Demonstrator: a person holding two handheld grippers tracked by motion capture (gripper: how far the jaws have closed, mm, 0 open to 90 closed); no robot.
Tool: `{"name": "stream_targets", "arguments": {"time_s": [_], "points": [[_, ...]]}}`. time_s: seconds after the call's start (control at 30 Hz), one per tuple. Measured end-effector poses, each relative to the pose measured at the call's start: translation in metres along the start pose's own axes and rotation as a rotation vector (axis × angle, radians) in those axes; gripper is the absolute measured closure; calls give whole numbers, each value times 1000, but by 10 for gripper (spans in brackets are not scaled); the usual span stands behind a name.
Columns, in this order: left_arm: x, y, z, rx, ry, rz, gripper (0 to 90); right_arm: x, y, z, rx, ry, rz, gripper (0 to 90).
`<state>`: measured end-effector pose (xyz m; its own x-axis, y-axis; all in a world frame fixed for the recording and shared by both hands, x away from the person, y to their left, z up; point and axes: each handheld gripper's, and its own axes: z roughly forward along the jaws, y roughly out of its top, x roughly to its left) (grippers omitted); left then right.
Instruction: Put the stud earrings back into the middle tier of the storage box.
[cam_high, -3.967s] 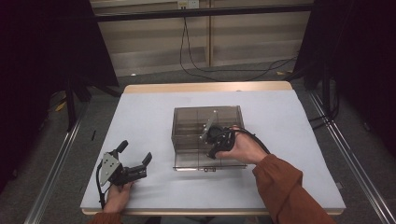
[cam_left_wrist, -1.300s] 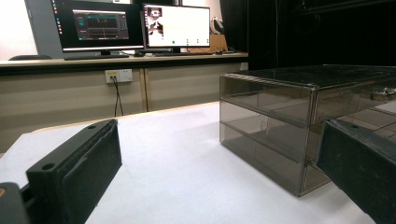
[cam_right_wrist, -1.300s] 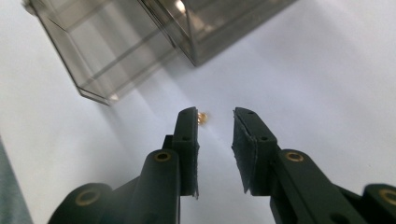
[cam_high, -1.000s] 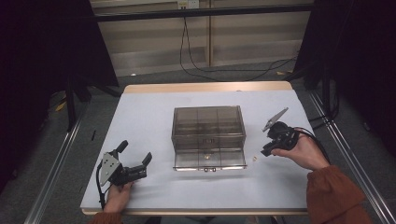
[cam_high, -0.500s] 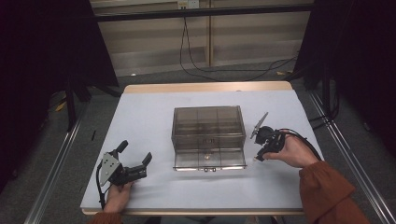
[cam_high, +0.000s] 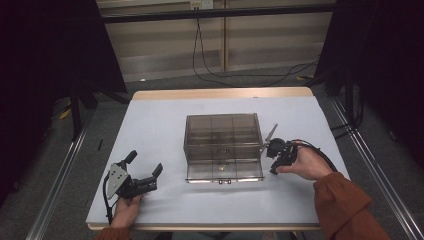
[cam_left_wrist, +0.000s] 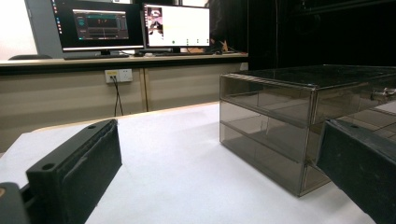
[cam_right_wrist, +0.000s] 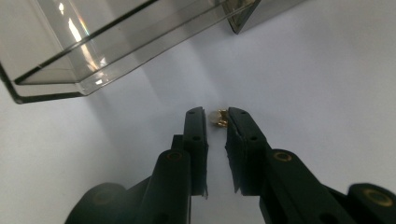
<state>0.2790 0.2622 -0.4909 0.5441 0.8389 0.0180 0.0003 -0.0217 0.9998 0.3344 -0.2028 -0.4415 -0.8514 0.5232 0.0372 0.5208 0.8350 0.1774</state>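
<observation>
Since a second ago, my right claw (cam_high: 274, 161) has moved from the table's right side in toward the box (cam_high: 223, 135) and down to the sheet, its jaws closing on the way.

High view: the right claw sits just beside the box's lower right corner, by the pulled-out drawer (cam_high: 225, 171). My left claw (cam_high: 146, 175) rests unmoved at the front left, jaws wide and empty.

Left gripper view: the box stands off to the right, untouched.

Right gripper view: the jaws are narrow, with a small gold part (cam_right_wrist: 218, 118) between the tips, lying on the table (cam_right_wrist: 327, 70). I judge the pickup nearly made; next likely comes the drawer.

Writing: none is legible; the monitors (cam_left_wrist: 140, 23) are too small to read.
</observation>
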Motion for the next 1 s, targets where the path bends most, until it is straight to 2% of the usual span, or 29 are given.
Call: {"name": "stream_targets", "arguments": {"time_s": [0.2, 0.27, 0.3, 0.53, 0.67, 0.8, 0.87, 0.97, 1.0], "points": [[0, 0, 0, 0, -1, 0, 0, 0, 1, 2, 8, -10, -1, 789], [0, 0, 0, 0, 0, 0, 0, 0, 2, 4, 13, -9, 4, 805], [0, 0, 0, 0, -1, 0, 0, 0, 2, 5, 14, -11, 8, 840], [0, 0, 0, 0, 0, -1, 0, -1, 1, 4, 9, -7, 12, 866], [0, 0, 0, 0, -1, -2, 0, -2, -2, 4, -11, 9, 23, 867], [0, 0, 0, 0, -1, -2, 0, -2, -2, 2, -21, 5, 22, 867], [0, 0, 0, 0, -1, -2, 0, -1, -2, -2, -51, 10, 21, 867], [0, 0, 0, 0, -1, -2, 0, 1, -3, -4, -64, 16, 28, 867], [0, 0, 0, 0, -1, -2, 0, 1, -4, -6, -86, 18, 33, 867]]}}
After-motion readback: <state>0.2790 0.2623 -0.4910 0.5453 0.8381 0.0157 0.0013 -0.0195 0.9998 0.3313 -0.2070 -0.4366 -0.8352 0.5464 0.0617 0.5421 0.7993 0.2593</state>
